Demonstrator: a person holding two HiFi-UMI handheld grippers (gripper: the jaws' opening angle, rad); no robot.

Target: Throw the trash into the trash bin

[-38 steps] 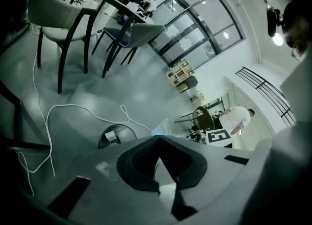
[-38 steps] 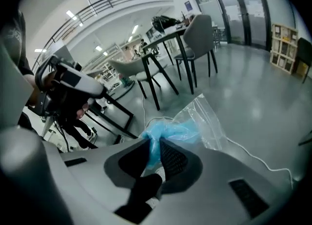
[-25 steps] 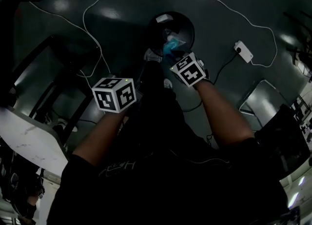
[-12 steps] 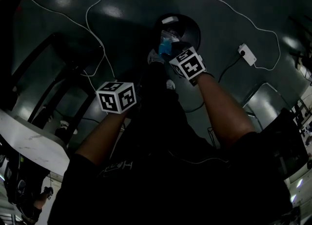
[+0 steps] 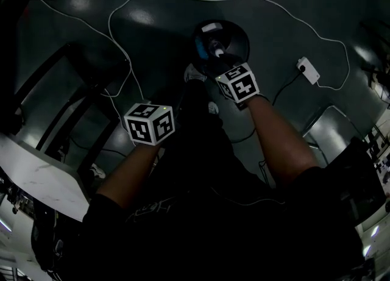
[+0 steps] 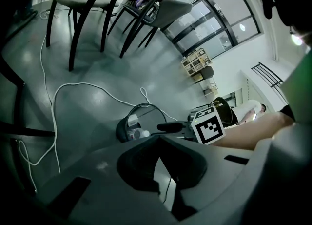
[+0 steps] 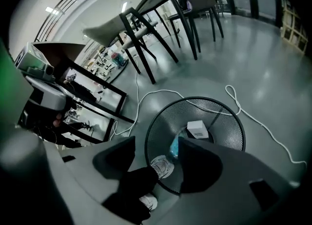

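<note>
A black wire-mesh trash bin stands on the grey floor by the person's feet. In it lie a white box and a blue packet. My right gripper hangs over the bin's near rim, its jaws opening, with nothing between them; the packet is below in the bin. In the head view its marker cube sits just at the bin's near edge. My left gripper is held back beside the person's leg, its jaws together and empty. In the left gripper view the bin shows ahead.
A white cable loops over the floor round the bin, and a white power strip lies to the right. Black-legged chairs and a table stand nearby. The person's white shoe is right beside the bin.
The right gripper's jaws have opened and the blue packet it held over the bin has dropped in. The left gripper has stayed put.
</note>
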